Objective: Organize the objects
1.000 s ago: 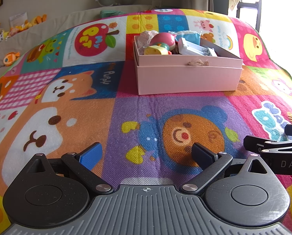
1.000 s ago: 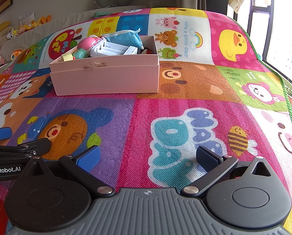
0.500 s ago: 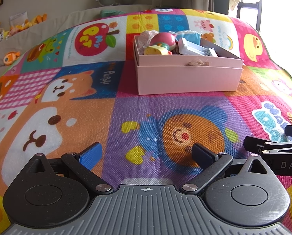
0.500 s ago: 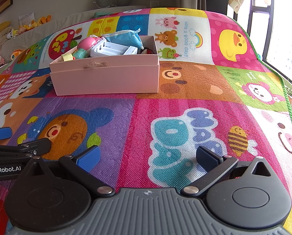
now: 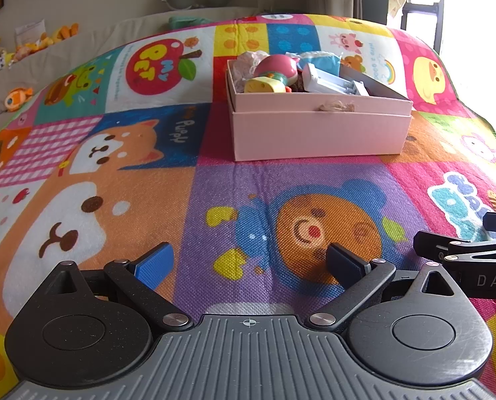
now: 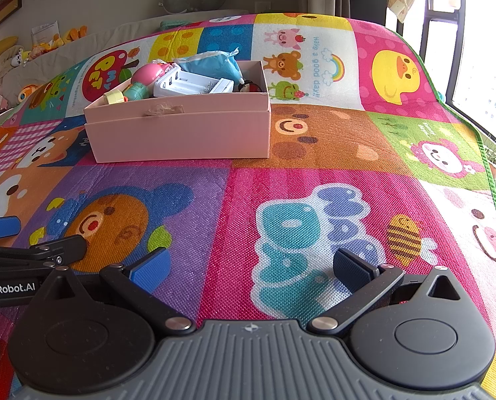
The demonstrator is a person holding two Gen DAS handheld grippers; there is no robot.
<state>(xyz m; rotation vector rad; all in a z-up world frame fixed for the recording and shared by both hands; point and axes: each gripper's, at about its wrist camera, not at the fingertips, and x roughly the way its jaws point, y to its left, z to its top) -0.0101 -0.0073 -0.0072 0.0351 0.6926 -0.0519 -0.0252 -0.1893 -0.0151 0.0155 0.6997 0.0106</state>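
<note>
Resting low over a bright patchwork play mat, two hand-held grippers were seen side by side, both pointed toward a pink cardboard box set well ahead of them on the mat. The left gripper was held with its jaws spread wide and nothing between them; only the cartoon bear print was seen in the gap. The right gripper was likewise spread wide and empty, above a pink square printed with blue lettering. Each tool was glimpsed at the edge of the other's view.

The box was filled with small things: a pink ball-shaped toy, a yellow toy, a white plastic battery holder and a blue pouch were crowded together, some raised above the rim. A scrap of torn tape was noted on the front wall. No loose objects were seen on the mat near either gripper.

The collecting was judged to be finished or nearly so. Risk was judged to lie in any further reach into the box: the heaped contents could be nudged over the rim by a wide-spread finger, and the light cardboard could be pushed along the mat if it were struck from the front
</note>
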